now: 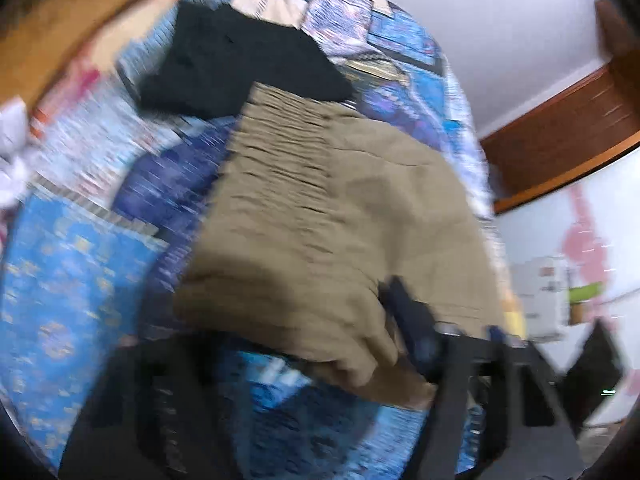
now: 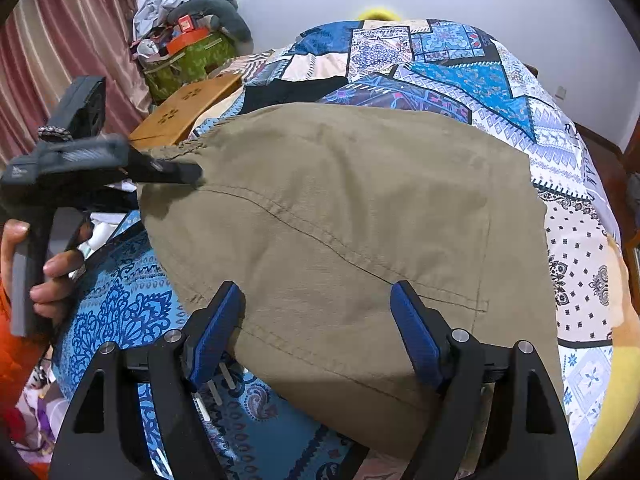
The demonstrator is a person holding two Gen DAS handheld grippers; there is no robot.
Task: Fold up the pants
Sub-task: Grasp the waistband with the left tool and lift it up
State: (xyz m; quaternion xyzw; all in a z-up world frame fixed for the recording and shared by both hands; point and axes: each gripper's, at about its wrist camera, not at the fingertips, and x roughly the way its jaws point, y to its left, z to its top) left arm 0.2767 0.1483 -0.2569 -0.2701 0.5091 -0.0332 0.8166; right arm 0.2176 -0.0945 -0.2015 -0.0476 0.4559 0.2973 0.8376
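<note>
Pants [image 2: 340, 216], khaki and already folded into a thick pad, lie on a bed covered by a blue patchwork quilt [image 2: 472, 80]. Their gathered elastic waistband [image 1: 280, 152] faces the far side of the bed, where a black garment [image 1: 236, 60] lies flat just beyond it.

The right gripper [image 2: 316, 328] hovers low over the near edge of the pants. Its two blue pads stand wide apart, one at each side of a stretch of fabric, and neither presses on the cloth.

The left gripper [image 2: 176, 172] reaches in from the left, held by a person's hand [image 2: 48, 268]. Its dark tip meets the pants at the waistband corner. In its own view, which is badly smeared by motion, one blue finger [image 1: 416, 332] lies against the near corner of the khaki fabric, and the other finger is only a dark blur at lower left. Whether this gripper has hold of the cloth cannot be told.

A wooden stool [image 2: 188, 108] stands past the left side of the bed, with a green bag [image 2: 188, 64] of clutter behind it and a pink curtain [image 2: 60, 40] beside that.
</note>
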